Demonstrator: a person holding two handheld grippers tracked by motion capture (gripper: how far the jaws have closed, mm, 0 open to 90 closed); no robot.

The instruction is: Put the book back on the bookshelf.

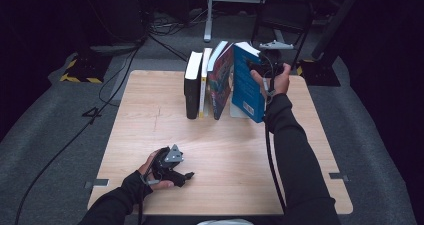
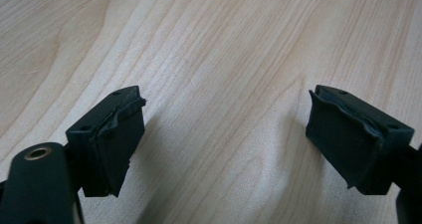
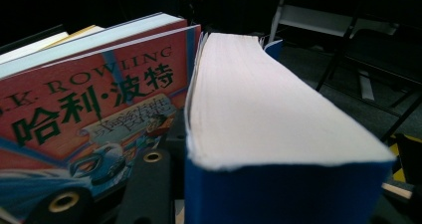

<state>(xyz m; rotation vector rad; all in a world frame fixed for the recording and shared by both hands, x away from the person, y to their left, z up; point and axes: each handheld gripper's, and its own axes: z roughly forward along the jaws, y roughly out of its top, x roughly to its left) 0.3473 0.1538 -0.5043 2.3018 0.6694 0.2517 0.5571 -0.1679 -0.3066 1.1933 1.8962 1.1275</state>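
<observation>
Fingers of the right gripper [image 1: 263, 65] clamp the blue book [image 1: 247, 82]; next, seat it upright beside the red book [image 1: 220, 80]. Left gripper [image 2: 224, 139] fingers apart.

Pale wood-grain surface [image 2: 224, 45], smooth and matt; blue book [image 3: 278, 194] with glossy cover, rough paper page edges; tongs' pads [image 2: 119, 144] matt black rubbery foam

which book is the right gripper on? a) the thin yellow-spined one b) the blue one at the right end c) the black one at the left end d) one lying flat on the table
b: the right gripper grasps the top of the blue book, which tilts at the row's right end.
</observation>
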